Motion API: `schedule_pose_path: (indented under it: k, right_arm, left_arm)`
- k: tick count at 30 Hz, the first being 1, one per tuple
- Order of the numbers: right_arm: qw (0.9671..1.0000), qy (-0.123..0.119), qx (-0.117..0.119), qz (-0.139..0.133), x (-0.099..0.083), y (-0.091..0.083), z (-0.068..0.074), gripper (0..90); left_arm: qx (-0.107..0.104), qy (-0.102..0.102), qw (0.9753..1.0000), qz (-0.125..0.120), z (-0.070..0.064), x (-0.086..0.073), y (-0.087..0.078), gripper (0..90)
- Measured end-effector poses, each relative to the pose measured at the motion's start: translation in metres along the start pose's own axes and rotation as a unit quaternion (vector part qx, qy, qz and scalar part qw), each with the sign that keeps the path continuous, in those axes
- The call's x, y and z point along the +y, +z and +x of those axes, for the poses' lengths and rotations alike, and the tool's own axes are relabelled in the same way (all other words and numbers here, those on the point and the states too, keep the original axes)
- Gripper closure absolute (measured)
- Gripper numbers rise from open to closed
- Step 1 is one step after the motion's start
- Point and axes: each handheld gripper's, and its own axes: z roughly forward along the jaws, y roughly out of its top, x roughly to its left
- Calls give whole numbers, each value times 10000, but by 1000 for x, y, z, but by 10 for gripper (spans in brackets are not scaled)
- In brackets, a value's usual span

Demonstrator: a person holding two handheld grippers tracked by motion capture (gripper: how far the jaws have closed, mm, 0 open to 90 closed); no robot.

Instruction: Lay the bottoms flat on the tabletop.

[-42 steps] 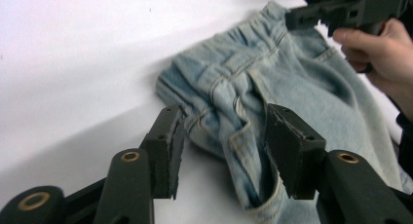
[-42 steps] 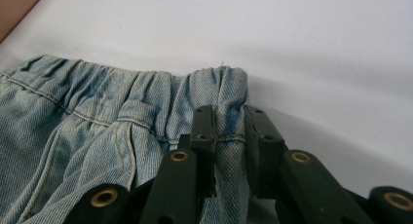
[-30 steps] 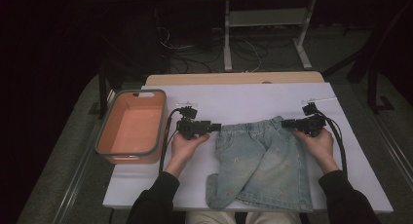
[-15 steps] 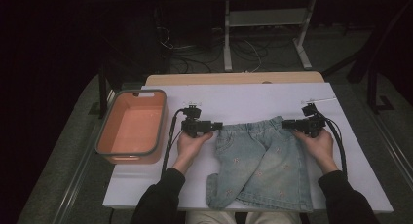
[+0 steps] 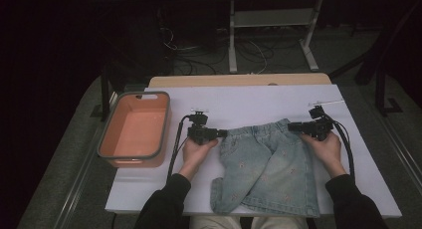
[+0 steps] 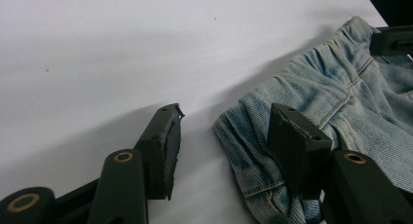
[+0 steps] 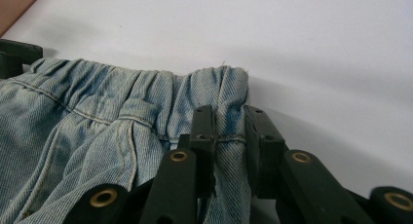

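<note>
While the right hand-held gripper (image 7: 229, 136) pinches the shorts (image 5: 268, 164) at 3 o'clock, the left hand-held gripper (image 6: 221, 136) gapes wide; closing early could miss the waistband.

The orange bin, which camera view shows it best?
The high view shows the orange bin best: its whole rim and bare inside are visible at the table's left edge, beside the left gripper. The right gripper view catches just a sliver of its orange corner at top left, beyond the denim shorts.
</note>
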Motion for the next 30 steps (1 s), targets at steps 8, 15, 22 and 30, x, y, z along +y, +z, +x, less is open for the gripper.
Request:
schedule_pose_path:
  k: [8, 15, 22, 30]
  right_arm:
    - [10000, 14, 15, -12, 0, -1, 0, 749]
    - [10000, 25, 20, -10, 0, -1, -1, 749]
    - [10000, 49, 25, 0, 0, 1, -2, 749]
    - [9999, 66, 106, -23, 0, 4, -5, 754]
  left_arm:
    - [-251, -267, 9993, 6, 2, -3, 4, 557]
    - [-356, -383, 9986, -19, -2, -5, 11, 642]
    - [-448, -475, 9978, -65, 0, -6, 15, 721]
    - [-342, -250, 9991, -74, 0, 2, 10, 828]
